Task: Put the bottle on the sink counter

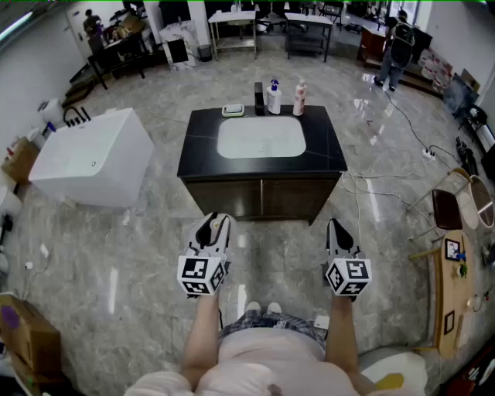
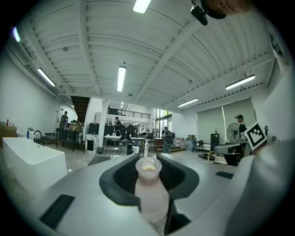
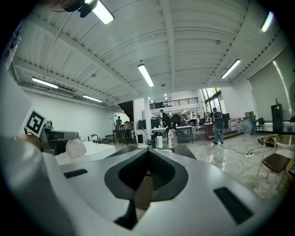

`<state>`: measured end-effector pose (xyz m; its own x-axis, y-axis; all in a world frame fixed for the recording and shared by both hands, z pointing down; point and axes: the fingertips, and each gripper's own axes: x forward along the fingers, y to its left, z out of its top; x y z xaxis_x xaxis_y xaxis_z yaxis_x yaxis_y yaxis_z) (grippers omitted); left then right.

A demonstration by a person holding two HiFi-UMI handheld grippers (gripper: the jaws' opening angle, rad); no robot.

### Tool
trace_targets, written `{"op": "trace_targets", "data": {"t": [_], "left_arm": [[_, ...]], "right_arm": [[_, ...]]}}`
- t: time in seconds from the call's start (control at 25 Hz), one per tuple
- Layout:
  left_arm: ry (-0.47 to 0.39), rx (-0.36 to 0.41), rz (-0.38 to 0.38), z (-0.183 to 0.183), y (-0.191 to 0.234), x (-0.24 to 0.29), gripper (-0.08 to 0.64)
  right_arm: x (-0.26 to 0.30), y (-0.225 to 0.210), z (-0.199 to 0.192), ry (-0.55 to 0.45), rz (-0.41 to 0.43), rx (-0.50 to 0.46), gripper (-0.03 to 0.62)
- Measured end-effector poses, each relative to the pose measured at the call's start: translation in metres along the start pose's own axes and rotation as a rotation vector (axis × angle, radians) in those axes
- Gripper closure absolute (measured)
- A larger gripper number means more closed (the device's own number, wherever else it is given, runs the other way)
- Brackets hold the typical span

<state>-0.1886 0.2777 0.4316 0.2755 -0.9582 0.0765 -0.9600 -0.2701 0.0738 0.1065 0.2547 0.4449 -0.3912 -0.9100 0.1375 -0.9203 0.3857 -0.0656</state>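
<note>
White bathtub (image 1: pixel 93 158) left, brown chair (image 1: pixel 447 209) right, tables (image 1: pixel 236 17) beyond.

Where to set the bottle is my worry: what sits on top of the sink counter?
Along the counter's back edge: a pale dish, a dark faucet, a blue-topped bottle, a red-topped bottle. The strip behind them is hidden; the dish's contents are too small to tell.

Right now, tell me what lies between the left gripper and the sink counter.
Only bare marble floor, as the head view shows, between the left gripper, shut on the bottle, and the sink counter.
</note>
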Motion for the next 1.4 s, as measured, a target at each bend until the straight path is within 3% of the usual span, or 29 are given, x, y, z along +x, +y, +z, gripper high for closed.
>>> {"op": "trace_targets", "data": {"t": [0.64, 1.4], "left_arm": [[-0.003, -0.007, -0.012, -0.002, 0.016, -0.004, 0.428], [-0.016, 0.0, -0.078, -0.005, 0.05, 0.036, 0.428]], "right_arm": [[0.004, 0.013, 0.001, -0.025, -0.038, 0.011, 0.577], [0.037, 0.023, -0.008, -0.051, -0.097, 0.044, 0.577]]}}
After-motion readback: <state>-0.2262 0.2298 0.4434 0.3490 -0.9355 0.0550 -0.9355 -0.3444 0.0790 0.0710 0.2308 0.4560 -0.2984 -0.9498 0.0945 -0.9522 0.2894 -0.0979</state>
